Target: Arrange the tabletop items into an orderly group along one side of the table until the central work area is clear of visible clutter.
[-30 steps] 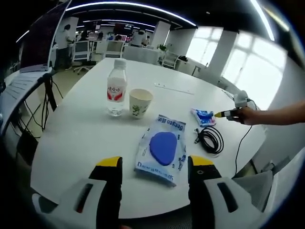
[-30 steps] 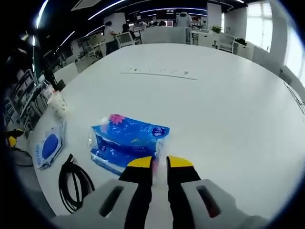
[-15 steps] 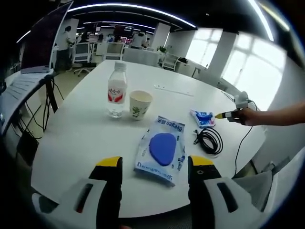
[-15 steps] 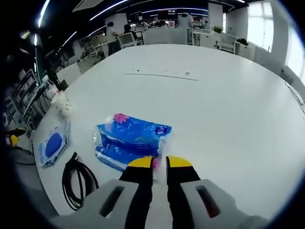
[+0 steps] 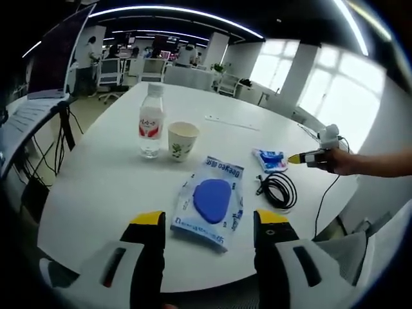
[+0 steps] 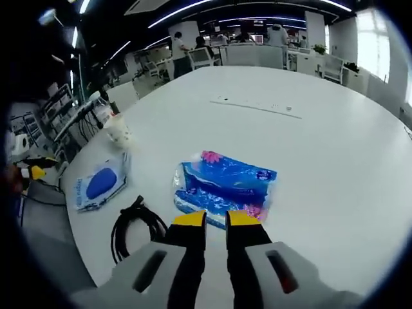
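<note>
My left gripper (image 5: 209,220) is open, low over the near table edge, just short of a blue wet-wipes pack (image 5: 209,201). Beyond the pack stand a water bottle (image 5: 149,129) and a paper cup (image 5: 182,140). To the right lie a blue tissue pack (image 5: 270,159) and a coiled black cable (image 5: 278,188). A hand holds my right gripper (image 5: 297,157) by the tissue pack. In the right gripper view my right gripper (image 6: 215,220) has its jaws drawn nearly together at the near edge of the tissue pack (image 6: 225,185), with no clear hold on it.
The white table (image 6: 335,148) is round, with a thin strip (image 6: 257,106) lying far across it. The cable (image 6: 136,226), wipes pack (image 6: 100,183) and cup (image 6: 119,131) run leftward. A desk with a monitor (image 5: 51,58) stands left of the table, and office chairs are behind it.
The right gripper has swung left, so the tissue pack now lies straight ahead of its jaws instead of to their left. The left view has shifted slightly. The items on the table hold their places.
</note>
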`<state>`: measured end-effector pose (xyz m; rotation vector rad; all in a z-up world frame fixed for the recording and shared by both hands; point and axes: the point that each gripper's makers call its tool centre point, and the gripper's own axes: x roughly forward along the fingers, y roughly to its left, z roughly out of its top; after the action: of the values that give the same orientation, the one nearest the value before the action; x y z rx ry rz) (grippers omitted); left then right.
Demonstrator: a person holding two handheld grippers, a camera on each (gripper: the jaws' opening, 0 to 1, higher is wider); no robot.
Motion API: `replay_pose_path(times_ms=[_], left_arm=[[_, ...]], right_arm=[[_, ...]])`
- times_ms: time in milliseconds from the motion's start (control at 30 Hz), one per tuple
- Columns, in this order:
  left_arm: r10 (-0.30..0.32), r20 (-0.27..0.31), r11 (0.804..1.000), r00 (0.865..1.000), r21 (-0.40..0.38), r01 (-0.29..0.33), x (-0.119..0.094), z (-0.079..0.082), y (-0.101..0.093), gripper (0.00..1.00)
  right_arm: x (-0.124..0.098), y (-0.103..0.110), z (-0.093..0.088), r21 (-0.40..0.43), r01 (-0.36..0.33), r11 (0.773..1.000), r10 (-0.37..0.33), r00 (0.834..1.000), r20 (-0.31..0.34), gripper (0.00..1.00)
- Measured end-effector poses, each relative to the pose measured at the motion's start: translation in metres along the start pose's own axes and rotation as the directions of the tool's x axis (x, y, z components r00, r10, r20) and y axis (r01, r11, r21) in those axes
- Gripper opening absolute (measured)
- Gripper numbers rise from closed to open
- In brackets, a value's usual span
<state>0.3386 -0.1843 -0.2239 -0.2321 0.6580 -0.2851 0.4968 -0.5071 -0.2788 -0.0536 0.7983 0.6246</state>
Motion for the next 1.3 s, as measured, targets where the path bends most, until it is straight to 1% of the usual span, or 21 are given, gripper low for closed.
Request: replay_pose_path(times_ms=[67,100,133,200,267,433,467,633,733,800,833,867,900,933,967,1000,1033,1067,1133,1200,1300], left_arm=[[-0.005,-0.002,1.0,1.0,-0.004,0.005,0.002,-0.002,-0.004,0.55],[-0.006,-0.006,1.0,1.0,0.0,0.006,0.003,-0.004,-0.006,0.55],[-0.006,-0.007,1.0,1.0,0.002,0.006,0.003,-0.005,-0.007,0.55],[-0.006,-0.006,1.0,1.0,-0.005,0.006,0.004,-0.007,-0.01,0.55],[-0.008,-0.007,1.0,1.0,-0.016,0.007,0.004,-0.011,-0.013,0.55],[-0.016,-0.032,1.0,0.999,-0.023,0.016,0.008,-0.023,-0.017,0.55],[-0.018,-0.036,1.0,0.999,-0.023,0.017,0.008,-0.024,-0.017,0.55],[-0.022,-0.058,0.999,0.998,-0.027,0.02,0.012,-0.029,-0.008,0.55],[-0.029,-0.082,0.999,0.996,-0.035,0.027,0.016,-0.036,-0.001,0.55],[-0.035,-0.093,0.998,0.995,-0.046,0.031,0.018,-0.039,0.002,0.55],[-0.042,-0.102,0.998,0.994,-0.053,0.037,0.021,-0.042,0.004,0.55],[-0.044,-0.105,0.998,0.993,-0.055,0.038,0.022,-0.043,0.005,0.55],[-0.048,-0.11,0.997,0.993,-0.058,0.041,0.024,-0.044,0.007,0.55],[-0.051,-0.112,0.997,0.992,-0.06,0.044,0.026,-0.044,0.009,0.55],[-0.059,-0.119,0.996,0.991,-0.072,0.05,0.031,-0.047,0.013,0.55],[-0.062,-0.123,0.995,0.99,-0.081,0.053,0.033,-0.049,0.015,0.55],[-0.066,-0.129,0.995,0.989,-0.089,0.055,0.034,-0.05,0.016,0.55],[-0.07,-0.13,0.994,0.989,-0.095,0.058,0.034,-0.05,0.017,0.55],[-0.081,-0.135,0.992,0.988,-0.105,0.067,0.037,-0.053,0.019,0.55],[-0.089,-0.14,0.99,0.986,-0.121,0.072,0.04,-0.055,0.022,0.54],[-0.099,-0.138,0.987,0.985,-0.141,0.08,0.043,-0.058,0.024,0.54]], right_arm=[[0.0,0.015,-0.004,0.011,-0.03,0.999,0.03,1.0,0.01,0.1],[0.002,0.028,-0.006,0.023,-0.075,0.997,0.075,0.997,0.004,0.11],[0.003,0.033,-0.007,0.018,-0.086,0.996,0.086,0.996,0.004,0.12],[0.008,0.045,-0.015,-0.014,-0.126,0.992,0.126,0.992,-0.028,0.12],[0.013,0.052,-0.02,-0.05,-0.129,0.99,0.127,0.991,-0.048,0.13],[0.025,0.065,-0.033,-0.07,-0.152,0.986,0.145,0.985,-0.096,0.1],[0.027,0.067,-0.033,-0.076,-0.149,0.986,0.141,0.985,-0.098,0.12],[0.029,0.081,-0.037,-0.118,-0.161,0.98,0.147,0.982,-0.118,0.12],[0.032,0.096,-0.039,-0.165,-0.181,0.97,0.158,0.977,-0.142,0.13],[0.033,0.115,-0.042,-0.195,-0.205,0.959,0.174,0.971,-0.166,0.13],[0.033,0.126,-0.044,-0.234,-0.239,0.942,0.197,0.962,-0.191,0.14],[0.033,0.129,-0.044,-0.249,-0.246,0.937,0.199,0.96,-0.198,0.14],[0.033,0.145,-0.049,-0.298,-0.283,0.912,0.215,0.946,-0.241,0.14],[0.033,0.155,-0.052,-0.313,-0.32,0.894,0.239,0.932,-0.271,0.16],[0.031,0.168,-0.056,-0.342,-0.367,0.865,0.265,0.913,-0.31,0.19],[0.031,0.172,-0.057,-0.357,-0.38,0.854,0.268,0.907,-0.323,0.22],[0.032,0.178,-0.056,-0.393,-0.385,0.835,0.263,0.907,-0.33,0.24],[0.033,0.182,-0.054,-0.412,-0.385,0.826,0.259,0.908,-0.33,0.24],[0.037,0.189,-0.05,-0.407,-0.391,0.825,0.263,0.905,-0.335,0.25],[0.042,0.192,-0.042,-0.397,-0.387,0.832,0.266,0.907,-0.325,0.25],[0.049,0.194,-0.029,-0.403,-0.377,0.834,0.259,0.912,-0.317,0.23]])
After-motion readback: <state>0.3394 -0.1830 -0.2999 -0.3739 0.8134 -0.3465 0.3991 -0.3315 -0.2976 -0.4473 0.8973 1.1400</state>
